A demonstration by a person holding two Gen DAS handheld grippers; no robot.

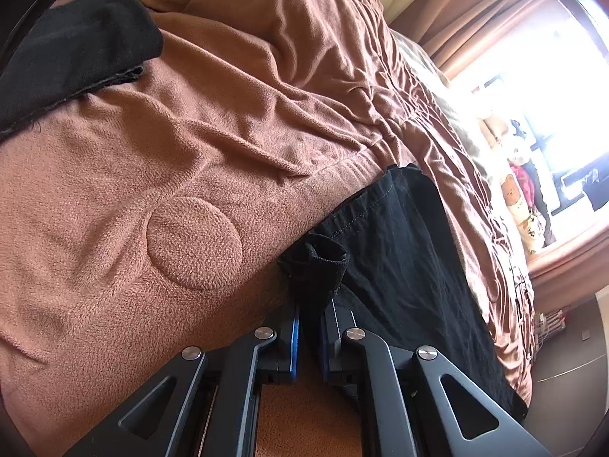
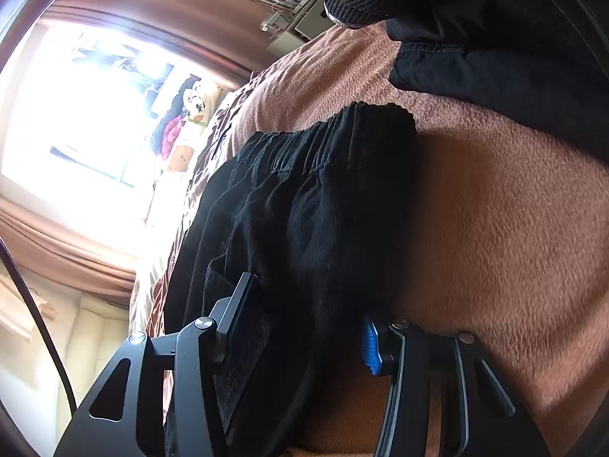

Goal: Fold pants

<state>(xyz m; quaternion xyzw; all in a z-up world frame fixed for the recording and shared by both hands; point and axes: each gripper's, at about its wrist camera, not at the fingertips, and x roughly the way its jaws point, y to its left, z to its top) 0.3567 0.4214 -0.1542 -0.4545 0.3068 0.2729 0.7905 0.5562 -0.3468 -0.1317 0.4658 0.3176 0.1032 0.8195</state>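
Pants point(image 1: 396, 228), black, lie on the brown bed point(image 1: 182, 144) blanket, and in our left wrist view they run from the jaws away toward one o'clock, out to a raw hem edge. Our left gripper point(image 1: 308, 327) has its jaws clenched on a bunched ribbed cuff of the pants, the fabric pinched just ahead of the blue pads at twelve o'clock. A second dark garment point(image 1: 76, 49) sits well apart at ten o'clock.

From the right wrist view, the pants point(image 2: 304, 198) stretch from the jaws toward twelve o'clock, ending at the gathered elastic waistband point(image 2: 327, 137). Our right gripper point(image 2: 308, 323) straddles the cloth: a thick fold lies between the jaws, one finger at nine o'clock on the fabric, the blue pad point(image 2: 371, 350) at three o'clock at its edge. We cannot tell whether both pads press yet. We judge the long axis runs hand to hand, so the fold turns on bringing the cuff to the waistband.
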